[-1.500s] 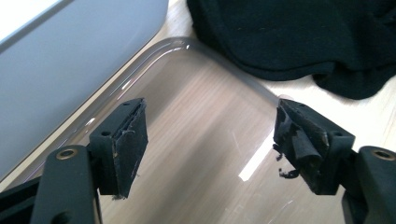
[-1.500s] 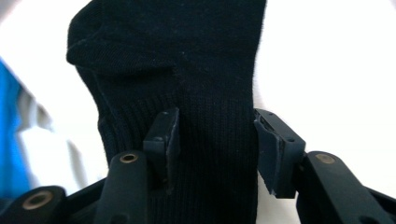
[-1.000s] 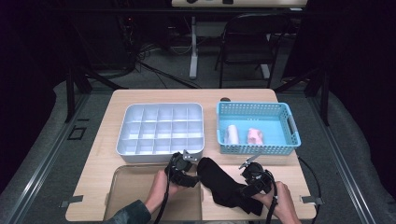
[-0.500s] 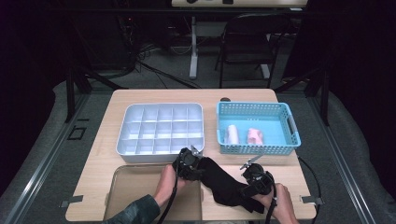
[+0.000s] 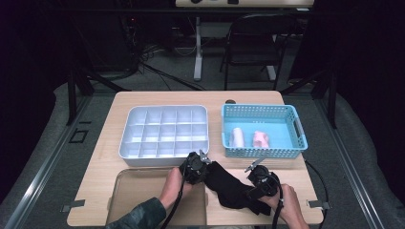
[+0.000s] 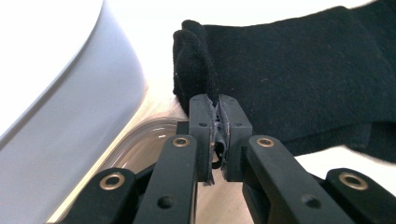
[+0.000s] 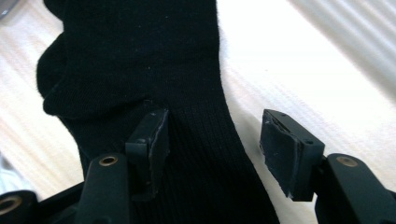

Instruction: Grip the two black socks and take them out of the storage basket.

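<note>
So the whole thing is happening on a light wooden table (image 5: 143, 100) that is sitting in a pretty dark room, with grey flooring around it, a folding chair (image 5: 248, 43) standing well behind the table and a tangle of cables (image 5: 148, 52) lying on the floor back there too. Taking the black sock (image 5: 229, 188) as the landmark: it is lying flat on the wood near the table's front edge, stretching diagonally between the two hands. The white divided tray (image 5: 165, 131) is sitting just behind the sock and a bit to the left, and the blue basket (image 5: 262, 131) is sitting behind it to the right, holding two pale pink rolled items (image 5: 248, 138). A clear shallow tray (image 5: 143, 191) is lying just left of the sock, at the front edge. The left gripper (image 6: 217, 121) is pinching the sock's folded far-left edge; its jaws have just been closing and are now clamping tight on a thin bit of the fabric, right beside the white tray's rounded wall. The right gripper (image 7: 215, 149) is hovering over the sock's near-right end with its jaws standing apart, straddling the ribbed part of the fabric, not squeezing it. The person's forearms are coming in from the front edge, one sleeve looking dark green.
</note>
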A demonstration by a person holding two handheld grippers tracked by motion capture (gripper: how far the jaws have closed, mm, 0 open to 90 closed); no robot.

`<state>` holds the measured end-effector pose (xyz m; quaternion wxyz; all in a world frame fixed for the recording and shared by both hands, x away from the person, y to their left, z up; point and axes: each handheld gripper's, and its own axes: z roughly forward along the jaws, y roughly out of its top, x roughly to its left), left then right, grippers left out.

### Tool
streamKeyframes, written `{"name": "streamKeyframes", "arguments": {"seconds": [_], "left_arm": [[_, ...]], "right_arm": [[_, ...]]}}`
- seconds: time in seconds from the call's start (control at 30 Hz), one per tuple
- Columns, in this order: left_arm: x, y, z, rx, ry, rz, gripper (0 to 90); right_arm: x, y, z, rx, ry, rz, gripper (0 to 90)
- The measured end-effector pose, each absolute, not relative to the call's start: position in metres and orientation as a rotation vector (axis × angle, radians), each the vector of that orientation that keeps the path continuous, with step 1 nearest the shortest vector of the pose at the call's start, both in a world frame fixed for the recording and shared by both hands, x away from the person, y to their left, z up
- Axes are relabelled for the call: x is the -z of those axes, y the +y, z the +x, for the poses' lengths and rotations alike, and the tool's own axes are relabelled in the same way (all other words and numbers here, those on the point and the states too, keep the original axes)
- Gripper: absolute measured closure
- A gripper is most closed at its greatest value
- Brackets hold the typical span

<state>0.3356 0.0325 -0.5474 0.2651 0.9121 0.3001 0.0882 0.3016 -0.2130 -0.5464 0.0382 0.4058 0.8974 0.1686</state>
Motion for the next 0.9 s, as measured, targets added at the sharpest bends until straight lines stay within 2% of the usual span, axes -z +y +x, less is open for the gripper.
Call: {"name": "streamKeyframes", "arguments": {"seconds": [0.33,0.53,0.7,0.8,0.9], "left_arm": [[0.536,0.058,0.309,-0.203,0.783,2.368,86.5],[0.534,0.070,0.299,-0.170,0.786,2.383,84.0],[0.531,0.076,0.307,-0.171,0.833,2.360,60.9],[0.532,0.080,0.312,-0.154,0.862,2.348,54.9],[0.533,0.083,0.318,-0.152,0.872,2.348,54.0]], "right_arm": [[0.546,-0.221,0.326,-0.536,2.668,1.254,38.9],[0.535,-0.229,0.316,-0.622,2.607,1.321,40.0],[0.529,-0.245,0.298,-0.671,2.577,1.418,42.7],[0.528,-0.242,0.289,-0.690,2.611,1.440,51.0],[0.525,-0.236,0.278,-0.682,2.665,1.393,58.0]]}}
